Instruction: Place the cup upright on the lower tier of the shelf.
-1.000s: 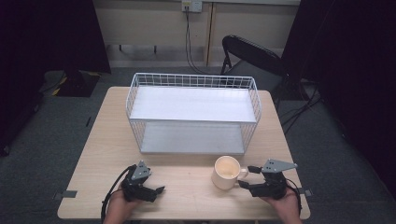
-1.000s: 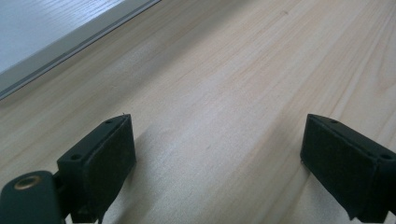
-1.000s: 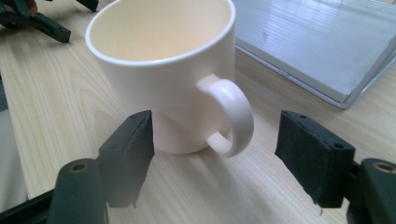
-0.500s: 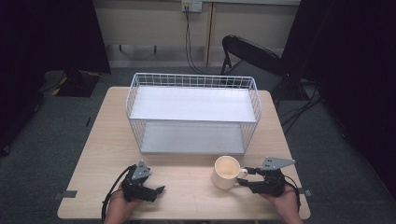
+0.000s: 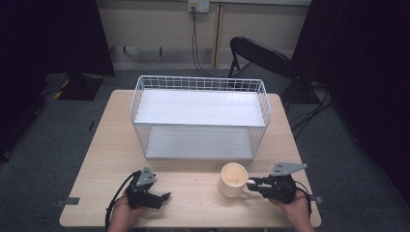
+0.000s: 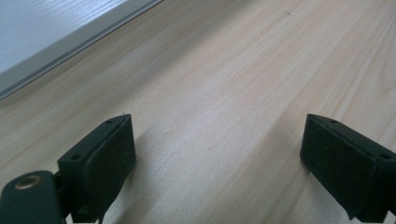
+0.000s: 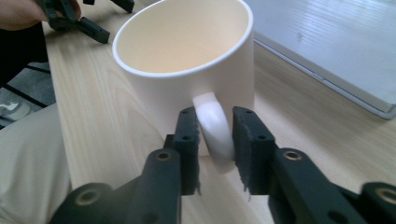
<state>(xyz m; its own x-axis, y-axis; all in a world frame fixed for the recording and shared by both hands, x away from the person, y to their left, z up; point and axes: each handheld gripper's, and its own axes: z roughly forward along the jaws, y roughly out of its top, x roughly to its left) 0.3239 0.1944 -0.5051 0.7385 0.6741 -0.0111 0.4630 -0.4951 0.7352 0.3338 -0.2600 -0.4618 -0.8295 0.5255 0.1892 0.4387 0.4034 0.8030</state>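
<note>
Looking from the high view, the cream mug (image 5: 233, 180) stands on the table (image 5: 193, 193) in front of the wire basket (image 5: 199, 117), handle toward the right gripper (image 5: 255, 182). In the left gripper view, the left gripper (image 6: 219, 154) is released over bare wood. In the right gripper view its jaws, just closing, clasp the handle (image 7: 214, 126); the mug seems stiff, smooth and breakable, so hold the handle firmly.

Mug (image 7: 187, 60) glossy cream ceramic; table (image 5: 193, 191) pale matt wood (visible grain); basket (image 5: 200, 87) white-coated wire.

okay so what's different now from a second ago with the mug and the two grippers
The right gripper has just been closing its jaws around the handle of the cream ceramic mug; the pads now sit at the handle's sides. The mug, the left gripper with its open jaws, the white wire basket and the wooden table stayed put.
</note>
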